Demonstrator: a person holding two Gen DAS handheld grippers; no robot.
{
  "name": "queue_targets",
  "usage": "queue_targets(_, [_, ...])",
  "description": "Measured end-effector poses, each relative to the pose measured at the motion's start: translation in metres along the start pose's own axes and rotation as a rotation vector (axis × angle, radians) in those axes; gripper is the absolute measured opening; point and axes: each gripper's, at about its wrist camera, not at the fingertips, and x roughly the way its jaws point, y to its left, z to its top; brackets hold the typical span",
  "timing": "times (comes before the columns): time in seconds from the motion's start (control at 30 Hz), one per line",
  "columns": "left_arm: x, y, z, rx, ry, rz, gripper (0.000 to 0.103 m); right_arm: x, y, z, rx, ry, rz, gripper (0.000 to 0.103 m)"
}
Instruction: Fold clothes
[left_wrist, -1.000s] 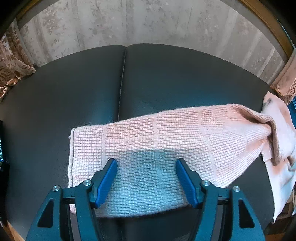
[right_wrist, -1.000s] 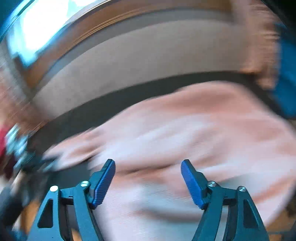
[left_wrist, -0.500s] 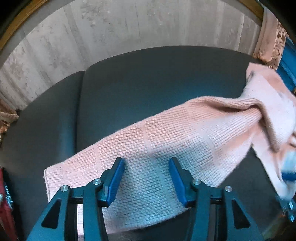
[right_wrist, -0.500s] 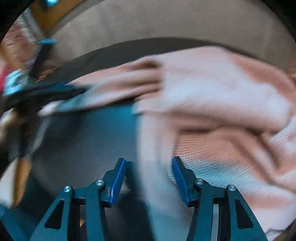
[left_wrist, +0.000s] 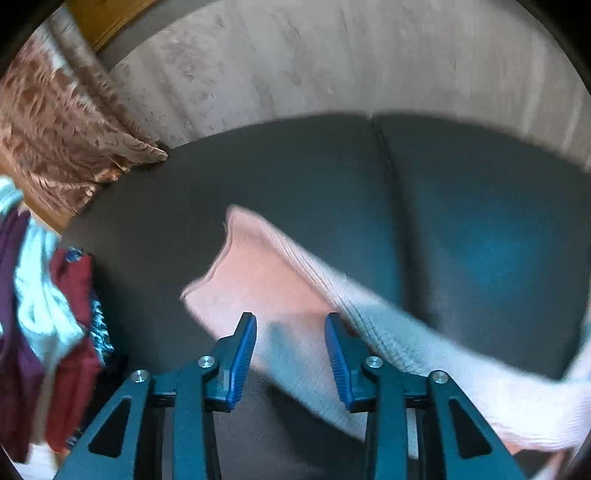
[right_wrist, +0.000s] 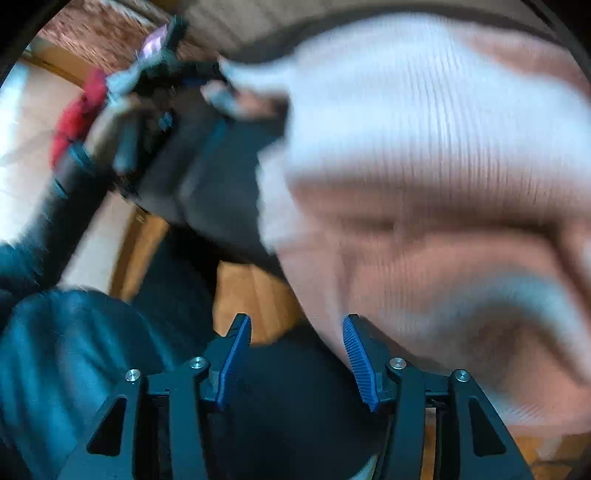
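Observation:
A pink knit sweater lies on a dark sofa seat (left_wrist: 480, 221). In the left wrist view its sleeve (left_wrist: 280, 280) runs from the cuff at centre down to the right. My left gripper (left_wrist: 291, 332) is open just over the sleeve, and cloth shows between its blue fingers (left_wrist: 243, 347). In the blurred right wrist view the sweater body (right_wrist: 443, 166) fills the right side. My right gripper (right_wrist: 295, 332) is open at the sweater's left edge, with its right finger (right_wrist: 356, 354) against the cloth. The other hand-held gripper (right_wrist: 166, 92) shows as a blur at upper left.
A heap of maroon, white and purple clothes (left_wrist: 55, 314) sits left of the seat. A brown patterned cushion (left_wrist: 55, 129) and the grey sofa back (left_wrist: 332, 74) stand behind. A person's dark sleeve (right_wrist: 37, 229) and leg (right_wrist: 74, 362) are at left, over wooden floor (right_wrist: 251, 291).
My left gripper swung left along the sleeve toward the cuff, and its fingers stand closer together. My right gripper swung to the sweater's left edge; the person's arm and leg came into view.

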Motion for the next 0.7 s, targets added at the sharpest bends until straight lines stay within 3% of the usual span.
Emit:
queue_targets(0.07, [-0.013,0.004,-0.002,-0.049,-0.008,-0.179,0.040,-0.040,-0.004,0.026,-0.027,-0.107,0.020,0.054])
queue_targets(0.13, [-0.024,-0.003,-0.005,-0.044,-0.022,-0.332,0.044,-0.080,-0.010,0.047,-0.009,-0.243,-0.039,0.059])
queue_targets(0.17, [-0.029,-0.011,-0.007,-0.027,-0.033,-0.401,0.044,-0.100,-0.014,0.058,0.006,-0.312,-0.076,0.070])
queue_targets(0.2, [-0.033,-0.020,-0.008,0.009,-0.049,-0.449,0.044,-0.117,-0.021,0.070,0.021,-0.374,-0.132,0.090])
queue_targets(0.27, [-0.043,-0.044,-0.015,0.105,-0.069,-0.508,0.044,-0.133,-0.044,0.096,0.045,-0.445,-0.304,0.103])
queue_targets(0.5, [-0.072,-0.127,-0.042,0.411,-0.041,-0.559,0.045,-0.115,-0.138,0.191,0.102,-0.180,-0.671,0.103])
queue_targets(0.63, [-0.065,-0.158,-0.065,0.515,-0.004,-0.596,0.045,-0.092,-0.206,0.199,0.205,0.007,-0.656,0.103])
queue_targets(0.7, [-0.052,-0.173,-0.077,0.564,0.003,-0.588,0.047,-0.074,-0.221,0.192,0.267,0.039,-0.618,0.103])
